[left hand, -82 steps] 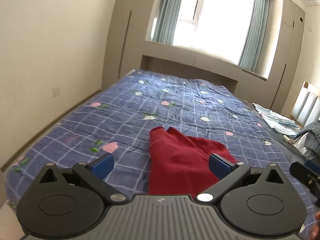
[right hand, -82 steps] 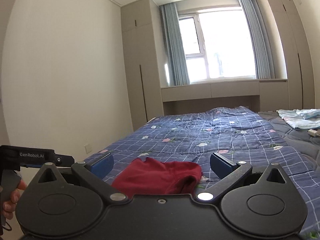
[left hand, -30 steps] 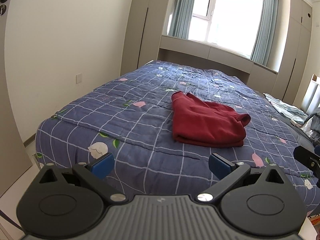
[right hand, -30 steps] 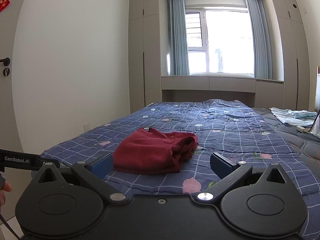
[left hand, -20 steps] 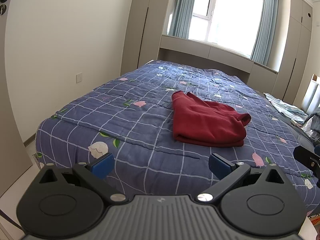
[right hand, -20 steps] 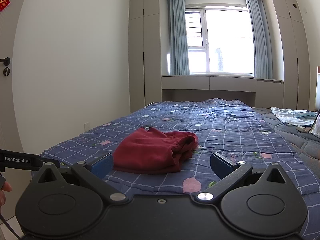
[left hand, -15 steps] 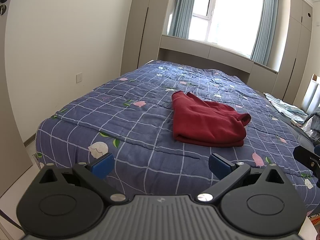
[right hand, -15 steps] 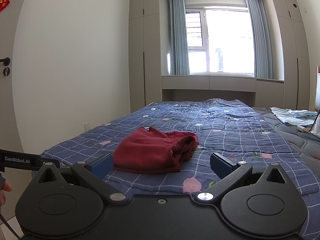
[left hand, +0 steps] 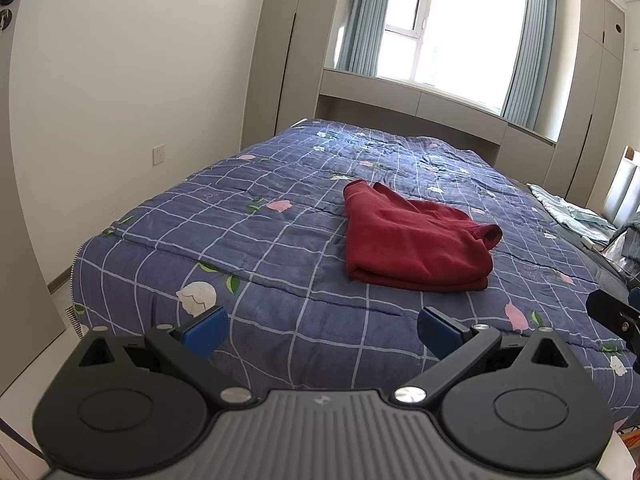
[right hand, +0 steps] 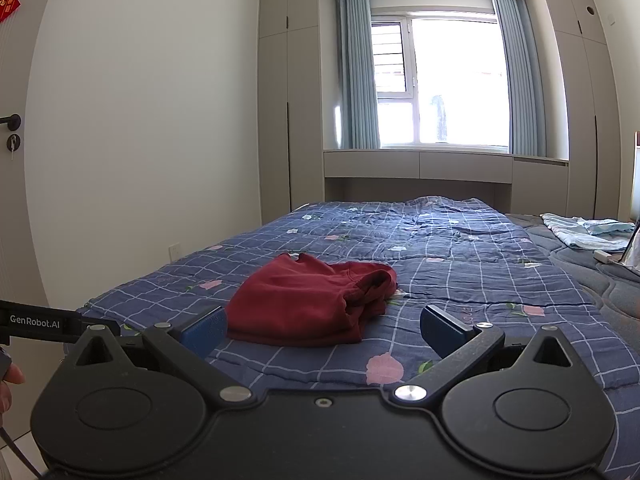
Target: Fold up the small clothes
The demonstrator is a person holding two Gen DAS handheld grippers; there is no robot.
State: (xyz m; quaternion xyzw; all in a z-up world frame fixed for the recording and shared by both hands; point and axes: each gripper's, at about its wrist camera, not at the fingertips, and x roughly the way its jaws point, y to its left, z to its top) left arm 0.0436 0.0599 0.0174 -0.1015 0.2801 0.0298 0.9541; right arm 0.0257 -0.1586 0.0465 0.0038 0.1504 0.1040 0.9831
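A dark red garment lies folded into a thick bundle on the blue checked quilt; it also shows in the right wrist view. My left gripper is open and empty, held back off the bed's near edge, well short of the garment. My right gripper is open and empty too, low and just in front of the garment. The left gripper's body shows at the left edge of the right wrist view.
Pale blue clothes lie on the grey mattress at the right. A white wall with a socket runs along the bed's left side. Wardrobes and a window stand at the far end.
Since 2.7 s ago both grippers have drawn back from the garment to beyond the bed's near edge. Over the last second nothing has visibly moved.
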